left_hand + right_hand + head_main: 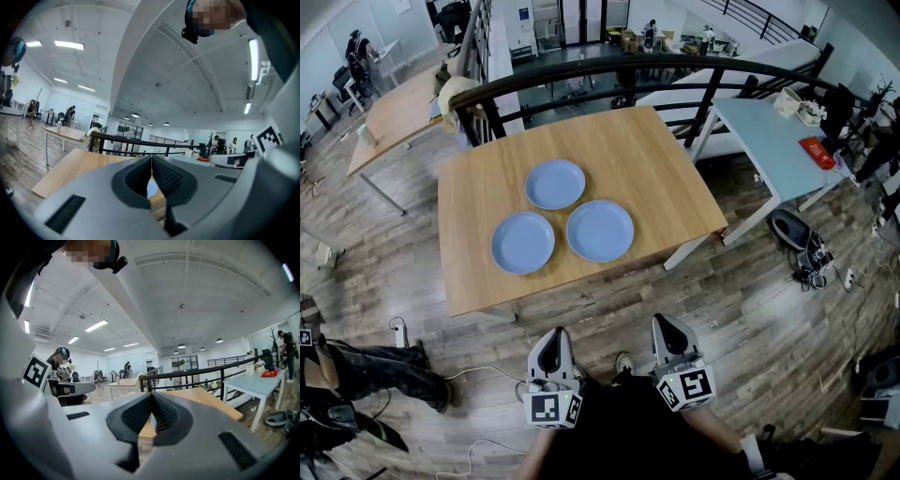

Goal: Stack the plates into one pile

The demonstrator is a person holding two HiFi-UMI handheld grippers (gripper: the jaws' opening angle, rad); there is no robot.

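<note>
Three light blue plates lie apart on a wooden table (656, 169) in the head view: one at the back (555, 184), one at the front left (523, 242), one at the front right (600, 230). My left gripper (550, 339) and right gripper (667, 325) hang close to my body, well short of the table's near edge. Both are shut with nothing between the jaws. A sliver of blue plate (151, 187) peeps through the gap below the tips in the left gripper view, and a smaller sliver of blue plate (153, 419) in the right gripper view.
A black railing (609, 70) runs behind the table. A pale blue table (769, 141) stands to the right, another wooden table (398, 112) at the back left. A seated person's legs (366, 370) and cables lie on the floor at the left; bags (797, 239) sit on the right.
</note>
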